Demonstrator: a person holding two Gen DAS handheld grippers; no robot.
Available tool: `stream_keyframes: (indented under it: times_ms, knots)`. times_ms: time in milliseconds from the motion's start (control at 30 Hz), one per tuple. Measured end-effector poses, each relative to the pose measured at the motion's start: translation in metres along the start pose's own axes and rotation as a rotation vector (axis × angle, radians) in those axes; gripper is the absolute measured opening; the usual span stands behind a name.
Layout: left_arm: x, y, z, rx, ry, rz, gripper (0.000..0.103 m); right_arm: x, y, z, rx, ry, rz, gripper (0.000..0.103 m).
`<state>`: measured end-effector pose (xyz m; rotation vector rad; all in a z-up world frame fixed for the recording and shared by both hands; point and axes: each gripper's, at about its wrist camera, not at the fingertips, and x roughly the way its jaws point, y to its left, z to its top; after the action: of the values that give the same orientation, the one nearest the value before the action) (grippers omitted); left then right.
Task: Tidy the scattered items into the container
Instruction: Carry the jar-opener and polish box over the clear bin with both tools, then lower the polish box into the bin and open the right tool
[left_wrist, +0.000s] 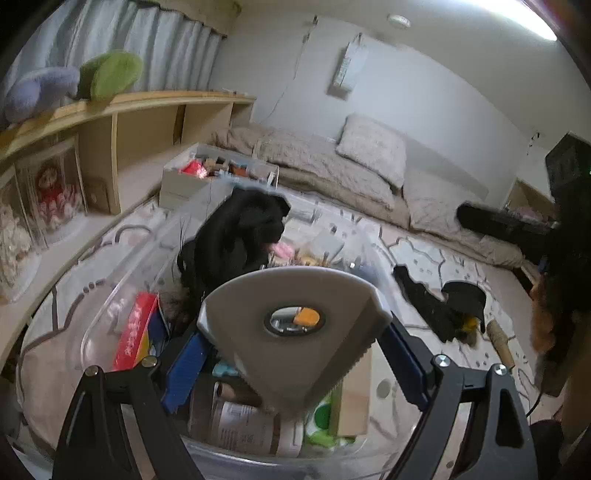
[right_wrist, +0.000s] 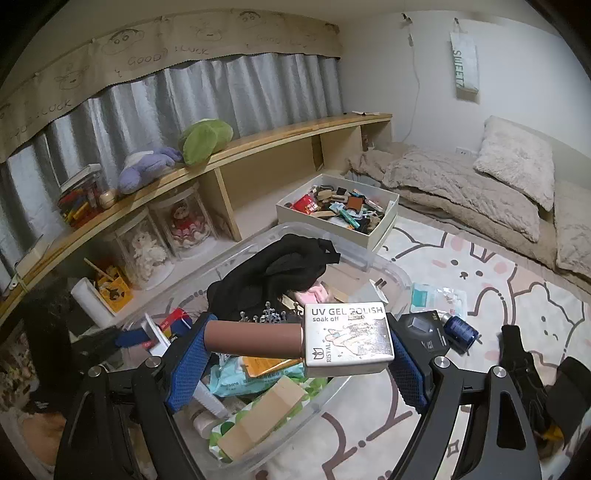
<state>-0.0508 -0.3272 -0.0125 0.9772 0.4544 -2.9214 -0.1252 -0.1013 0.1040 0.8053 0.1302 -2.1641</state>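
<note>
Between the right gripper's blue fingers, pinched crosswise above the clear container, a gel polish bottle

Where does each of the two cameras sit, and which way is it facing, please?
Left wrist: on the left gripper, angled down into the clear bin; its fingers clamp a grey wedge.
Right wrist: on the right gripper, over the bin's near end toward the shelf; its fingers clamp a gel polish bottle.
Shared: bin, black garment, white box, bedding.
</note>
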Motion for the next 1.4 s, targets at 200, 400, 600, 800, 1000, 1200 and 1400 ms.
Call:
stream_keyframes:
  times_ms: [200,400,600,800,1000,1200,1400]
  knots:
    - [0.015,0.017,0.002,0.011,0.085,0.066,0.087,0.005,0.001,-0.002,-0.001,0.016,0.007,0.087]
    - [0.022,0.034,0.009,-0.038,0.129,0.071,0.087,0.011,0.0,-0.006,-0.006,0.035,0.005,0.087]
    - [0.041,0.029,0.021,-0.003,0.143,0.125,0.087,0.025,-0.006,-0.007,0.007,0.063,0.006,0.087]
    - [0.033,0.023,0.034,0.061,0.147,0.166,0.087,0.05,-0.006,-0.008,-0.024,0.107,0.04,0.087]
    - [0.02,0.027,0.045,0.148,0.123,0.28,0.087,0.09,0.006,-0.011,-0.062,0.178,0.083,0.087]
    - [0.023,0.031,0.045,0.164,0.15,0.282,0.087,0.126,0.013,-0.017,-0.102,0.236,0.144,0.087]
    - [0.039,0.029,0.051,0.169,0.165,0.287,0.087,0.133,-0.007,-0.016,-0.011,0.214,0.16,0.103]
